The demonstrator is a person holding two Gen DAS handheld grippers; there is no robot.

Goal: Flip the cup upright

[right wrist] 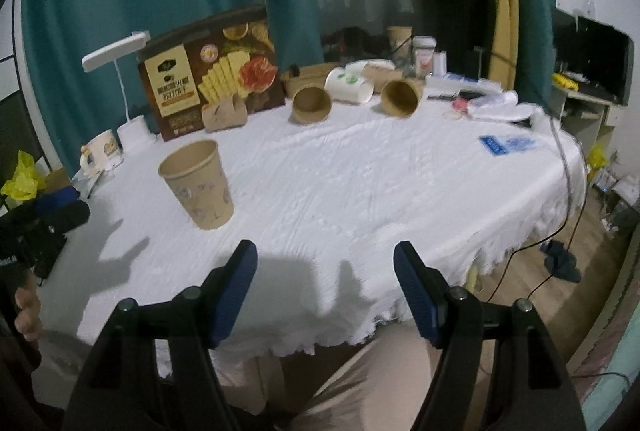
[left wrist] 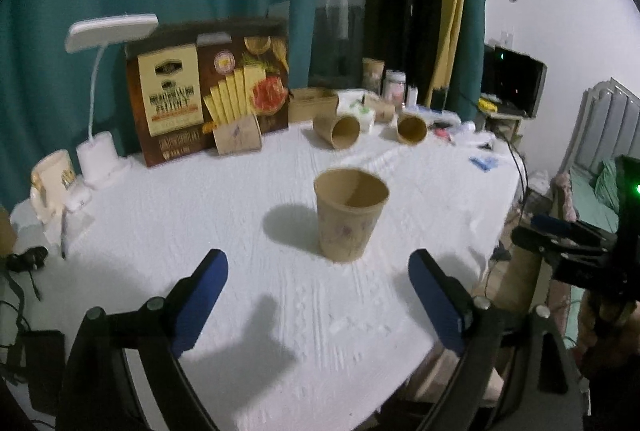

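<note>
A brown paper cup (left wrist: 349,215) stands upright, mouth up, on the white tablecloth; it also shows in the right wrist view (right wrist: 199,184) at the left. My left gripper (left wrist: 318,271) is open and empty, just short of the cup, not touching it. My right gripper (right wrist: 325,259) is open and empty near the table's front edge, well right of the cup. Each gripper also shows in the other's view, the right one (left wrist: 568,235) and the left one (right wrist: 48,219). Two more brown cups lie on their sides at the back (left wrist: 339,131) (left wrist: 411,129).
A printed box (left wrist: 208,87), a white desk lamp (left wrist: 98,147), a mug (left wrist: 52,179), a white cup (right wrist: 347,83) on its side, jars and small clutter line the back of the table (right wrist: 360,199). A cable (right wrist: 568,191) hangs over the right edge.
</note>
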